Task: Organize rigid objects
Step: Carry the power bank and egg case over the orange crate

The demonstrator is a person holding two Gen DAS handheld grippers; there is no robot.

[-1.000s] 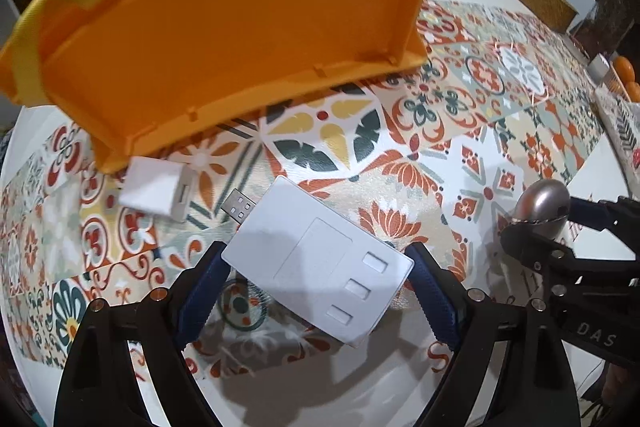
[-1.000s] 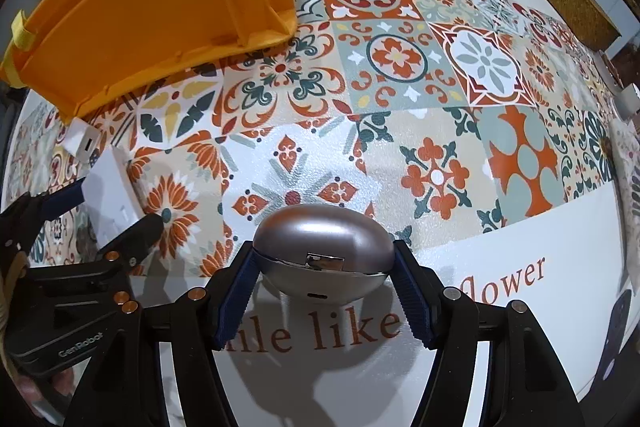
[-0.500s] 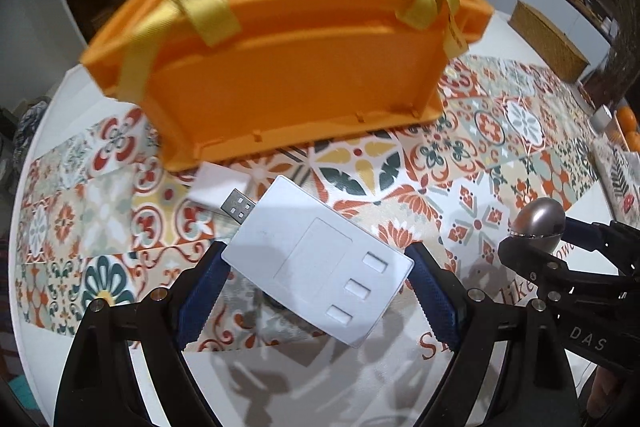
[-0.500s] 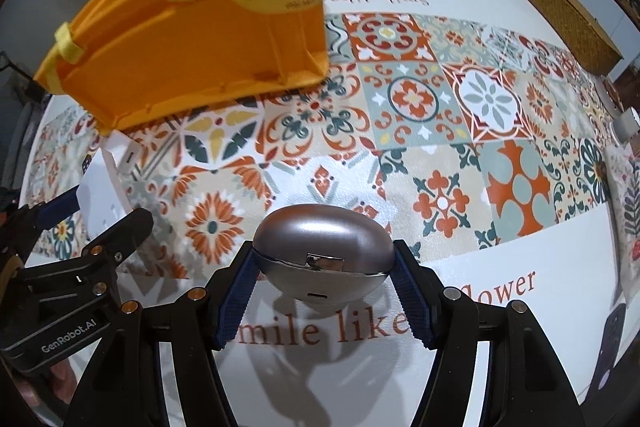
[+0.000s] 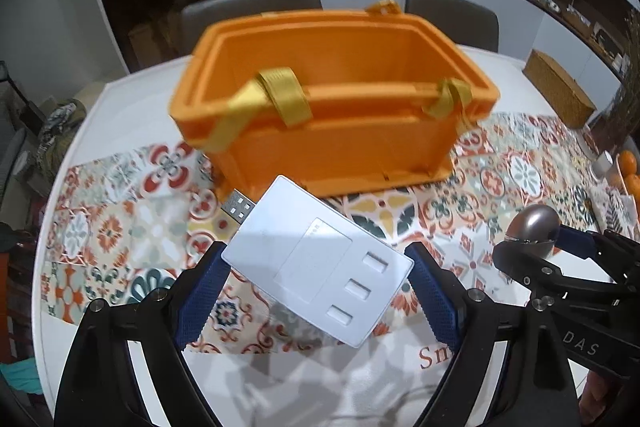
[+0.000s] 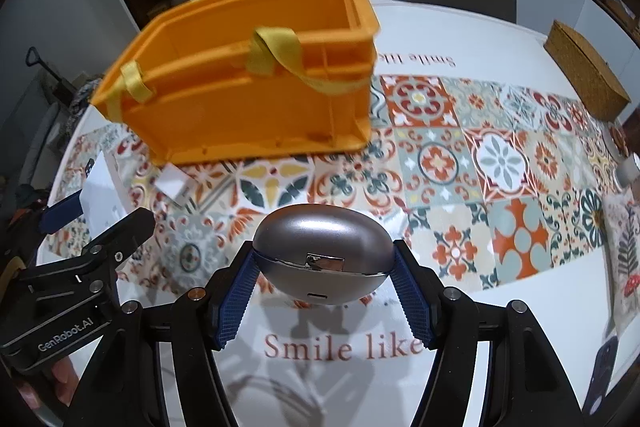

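Your left gripper (image 5: 318,281) is clamped on a flat white device (image 5: 318,263), its blue pads pressed against two opposite edges, so the device sits tilted between them above the table. A silver USB plug (image 5: 239,205) sticks out of the device's far left corner, and three small rectangular recesses run along the side nearest you. Your right gripper (image 6: 324,287) is clamped on a grey metallic egg-shaped case (image 6: 322,251), one pad on each end; the case's seam and a small shiny hinge plate face the camera, with a small port slot below them. In the left wrist view you can see that same case at the right edge, held in the other gripper's black fingers, and in the right wrist view the white device shows at the far left, edge-on. Both held things are up off the patterned tile tablecloth (image 6: 500,163), which covers a white round table (image 5: 132,95) printed with red lettering. Beyond both grippers stands an open orange crate (image 5: 332,131) with yellow strap handles (image 5: 286,95), its mouth facing up and its inside visible from the left wrist view. A small white block (image 6: 174,183) lies on the cloth just in front of the crate's near left corner, apart from both grippers. A woven box (image 6: 586,75) sits well off to the right, near the table's edge.
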